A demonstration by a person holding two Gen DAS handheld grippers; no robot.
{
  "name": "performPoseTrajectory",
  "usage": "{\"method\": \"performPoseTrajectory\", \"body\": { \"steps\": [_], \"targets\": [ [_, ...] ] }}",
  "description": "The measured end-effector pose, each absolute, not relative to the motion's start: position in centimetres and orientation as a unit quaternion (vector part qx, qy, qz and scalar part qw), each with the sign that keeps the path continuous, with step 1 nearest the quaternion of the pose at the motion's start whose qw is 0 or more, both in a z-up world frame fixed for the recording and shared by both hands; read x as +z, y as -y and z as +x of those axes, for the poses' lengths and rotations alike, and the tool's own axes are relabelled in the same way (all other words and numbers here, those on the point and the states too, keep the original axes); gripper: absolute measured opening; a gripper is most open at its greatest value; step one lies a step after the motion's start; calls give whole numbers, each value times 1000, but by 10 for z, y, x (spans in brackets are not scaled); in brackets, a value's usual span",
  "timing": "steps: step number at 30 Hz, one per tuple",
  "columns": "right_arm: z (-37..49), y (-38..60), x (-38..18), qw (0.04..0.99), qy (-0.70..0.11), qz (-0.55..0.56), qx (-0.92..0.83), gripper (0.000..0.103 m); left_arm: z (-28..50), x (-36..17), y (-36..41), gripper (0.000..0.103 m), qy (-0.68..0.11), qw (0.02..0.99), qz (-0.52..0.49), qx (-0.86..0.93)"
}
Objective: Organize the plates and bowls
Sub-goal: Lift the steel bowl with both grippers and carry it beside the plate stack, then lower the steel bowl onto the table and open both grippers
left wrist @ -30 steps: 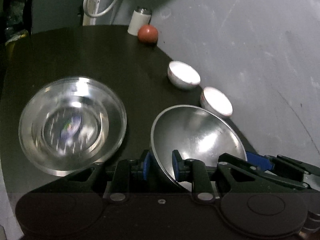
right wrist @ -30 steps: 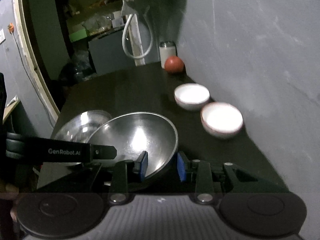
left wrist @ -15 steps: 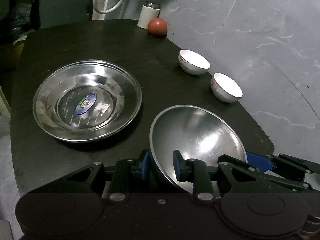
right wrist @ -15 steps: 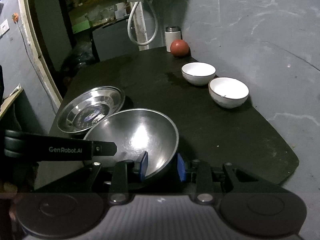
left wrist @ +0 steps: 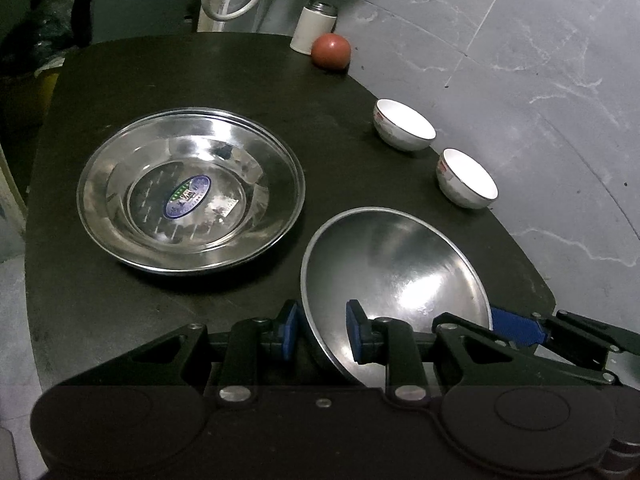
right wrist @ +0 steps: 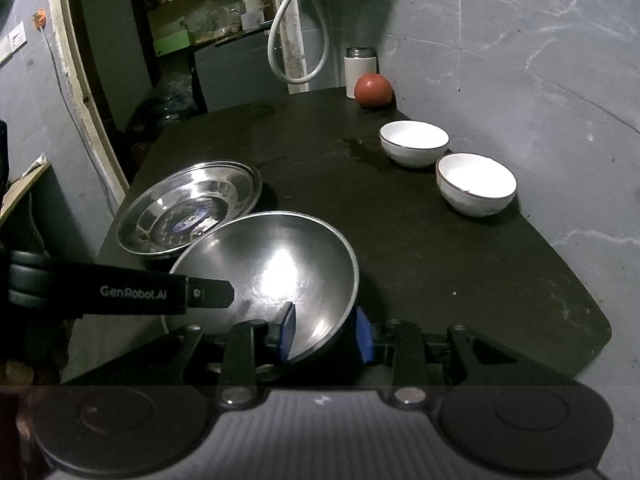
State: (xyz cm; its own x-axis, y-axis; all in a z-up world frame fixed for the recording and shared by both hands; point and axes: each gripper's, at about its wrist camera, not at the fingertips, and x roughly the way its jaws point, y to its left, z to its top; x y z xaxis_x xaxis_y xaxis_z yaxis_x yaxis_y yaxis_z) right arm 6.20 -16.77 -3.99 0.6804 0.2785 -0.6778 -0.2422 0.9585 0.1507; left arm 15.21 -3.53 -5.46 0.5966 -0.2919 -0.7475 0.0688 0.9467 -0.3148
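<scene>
Both grippers hold one steel bowl (left wrist: pixel 396 276) by its rim, above the near part of the dark table. My left gripper (left wrist: pixel 322 330) is shut on the bowl's near-left rim. My right gripper (right wrist: pixel 326 332) is shut on the near-right rim of the bowl (right wrist: pixel 276 268). A steel plate (left wrist: pixel 192 192) with a blue sticker lies on the table at the left; it also shows in the right wrist view (right wrist: pixel 188 208). Two white bowls (left wrist: pixel 404 124) (left wrist: pixel 466 178) stand apart along the right edge, also seen in the right wrist view (right wrist: pixel 414 142) (right wrist: pixel 476 182).
A red ball (left wrist: pixel 331 51) and a white canister (left wrist: pixel 314 26) stand at the table's far right corner by the grey wall. The dark table (left wrist: pixel 168 76) ends close on the right and near sides. A white hose (right wrist: pixel 296 44) hangs behind the table.
Both grippers have pulled back and risen with the steel bowl, so the plate and white bowls look farther away. The grip on the bowl is unchanged.
</scene>
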Motion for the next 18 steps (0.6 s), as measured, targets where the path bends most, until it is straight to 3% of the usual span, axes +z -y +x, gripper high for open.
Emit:
{"method": "performPoseTrajectory", "body": {
  "steps": [1,3,12,14,18],
  "targets": [
    [62,168,-40,916,-373,24,143,40,152,-54,34,34,-440,883,-129,-101],
    [60,168,-39,918,-369,21,142,46,148,-53,28,52,-445,880,-136,-95],
    [39,208,-13,930,-353,36,102,92,116,-13,-12,101,-411,890,-187,-63],
    [37,220,-7,930,-352,45,93,102,118,-2,-18,102,-399,895,-193,-59],
    [38,247,5,929,-358,63,69,103,130,21,-17,102,-389,900,-188,-58]
  ]
}}
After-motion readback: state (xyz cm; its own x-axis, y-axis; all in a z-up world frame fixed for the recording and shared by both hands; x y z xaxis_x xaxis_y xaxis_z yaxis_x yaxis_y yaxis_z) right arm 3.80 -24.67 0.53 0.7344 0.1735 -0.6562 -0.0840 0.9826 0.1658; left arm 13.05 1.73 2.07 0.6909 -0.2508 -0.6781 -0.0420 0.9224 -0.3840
